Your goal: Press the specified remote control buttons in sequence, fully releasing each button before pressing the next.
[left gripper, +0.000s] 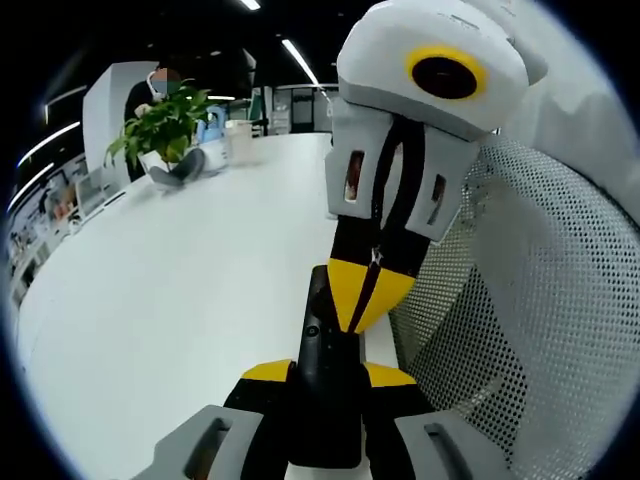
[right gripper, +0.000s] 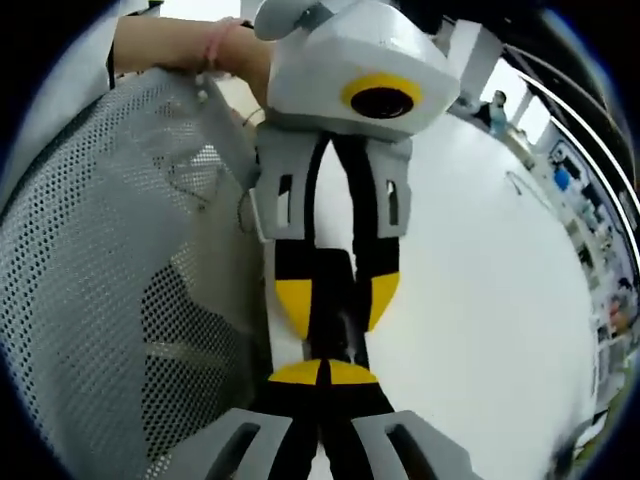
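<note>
White tabletop (left gripper: 180, 290) stretches away toward a far potted plant (left gripper: 165, 125), with a mesh chair back (left gripper: 540, 300) at the right. Near the table's edge, the left gripper (left gripper: 325, 375) is clamped on a black remote (left gripper: 325, 400), which lies lengthwise between its yellow-tipped jaws. The right gripper (left gripper: 368, 305) comes down from above with its jaws together, tips touching the remote's far end. From the right gripper view, its closed tips (right gripper: 322, 372) meet the left gripper (right gripper: 330, 300).

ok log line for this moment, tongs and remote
left tongs: shut on remote | right tongs: shut, tips on remote | table: white
</note>
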Demonstrator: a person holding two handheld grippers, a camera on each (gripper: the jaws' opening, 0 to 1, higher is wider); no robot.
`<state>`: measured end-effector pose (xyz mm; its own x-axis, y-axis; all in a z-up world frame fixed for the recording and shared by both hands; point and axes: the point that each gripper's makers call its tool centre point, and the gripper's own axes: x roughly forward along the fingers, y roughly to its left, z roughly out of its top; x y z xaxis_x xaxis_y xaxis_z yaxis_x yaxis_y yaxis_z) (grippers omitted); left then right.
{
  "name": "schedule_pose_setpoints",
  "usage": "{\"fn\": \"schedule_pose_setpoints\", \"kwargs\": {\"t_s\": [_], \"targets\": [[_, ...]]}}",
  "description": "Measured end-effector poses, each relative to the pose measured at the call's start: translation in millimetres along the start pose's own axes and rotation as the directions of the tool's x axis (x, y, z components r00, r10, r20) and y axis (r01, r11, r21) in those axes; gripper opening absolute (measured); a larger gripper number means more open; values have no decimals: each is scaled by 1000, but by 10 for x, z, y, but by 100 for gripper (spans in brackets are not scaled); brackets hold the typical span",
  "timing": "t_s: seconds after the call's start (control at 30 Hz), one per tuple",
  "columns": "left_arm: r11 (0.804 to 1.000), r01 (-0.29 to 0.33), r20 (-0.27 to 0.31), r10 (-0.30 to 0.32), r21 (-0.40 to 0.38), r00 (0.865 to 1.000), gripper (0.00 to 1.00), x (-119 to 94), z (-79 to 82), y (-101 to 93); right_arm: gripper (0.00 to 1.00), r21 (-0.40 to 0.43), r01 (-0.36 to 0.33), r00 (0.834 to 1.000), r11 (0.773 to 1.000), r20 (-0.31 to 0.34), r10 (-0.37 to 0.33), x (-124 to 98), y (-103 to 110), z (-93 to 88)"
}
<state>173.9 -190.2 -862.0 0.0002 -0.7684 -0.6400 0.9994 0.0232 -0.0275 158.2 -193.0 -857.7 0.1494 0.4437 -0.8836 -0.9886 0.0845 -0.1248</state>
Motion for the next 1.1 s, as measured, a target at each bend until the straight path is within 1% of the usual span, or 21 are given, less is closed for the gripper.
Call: {"fn": "schedule_pose_setpoints", "kwargs": {"t_s": [0.07,0.13,0.23,0.33,0.47,0.5,0.57,0.7,0.73,0.77,0.83,0.9,0.97,1.03,1.1], "targets": [[1000,1,0,-1,0,1000,25,1,1,-1,0,-7,-11,1000,1000,-17,11,10,8,13],[1000,1,-1,-1,2,1000,25,2,3,-5,0,-52,-26,999,998,-34,24,23,42,11],[1000,3,-2,-3,3,1000,25,5,4,-9,0,-80,-15,999,997,-53,11,33,55,4],[1000,3,-1,-3,3,1000,25,4,4,-11,0,-59,-5,999,998,-49,2,28,48,3],[1000,4,-2,-4,5,1000,25,3,4,-15,0,-70,-6,999,998,-45,3,29,52,3],[1000,4,-2,-4,5,1000,25,3,3,-16,0,-63,-8,999,998,-42,5,28,48,2],[1000,3,-1,-3,5,1000,25,1,5,-17,0,-10,-6,1000,1000,-22,6,22,41,9],[1000,3,1,-3,5,1000,25,0,4,-17,0,24,9,1000,1000,11,-9,5,41,3],[1000,3,1,-3,3,1000,25,1,5,-17,0,44,10,1000,999,21,-11,-5,40,5],[1000,2,3,-2,-1,1000,25,2,6,-17,0,55,12,1000,998,19,-13,-7,40,1],[1000,3,2,-3,1,1000,25,2,5,-17,0,47,19,1000,999,11,-20,-15,26,-5],[1000,3,2,-3,1,1000,25,2,4,-17,0,50,36,999,998,20,-37,-43,-27,26],[1000,3,2,-3,1,1000,25,1,4,-18,0,63,41,999,997,16,-42,-34,-87,20],[1000,3,2,-3,1,1000,25,2,4,-17,0,67,42,999,997,7,-42,-12,-127,4],[1000,3,3,-3,0,1000,25,2,4,-17,0,73,28,1000,997,2,-28,-14,-108,7]]}}
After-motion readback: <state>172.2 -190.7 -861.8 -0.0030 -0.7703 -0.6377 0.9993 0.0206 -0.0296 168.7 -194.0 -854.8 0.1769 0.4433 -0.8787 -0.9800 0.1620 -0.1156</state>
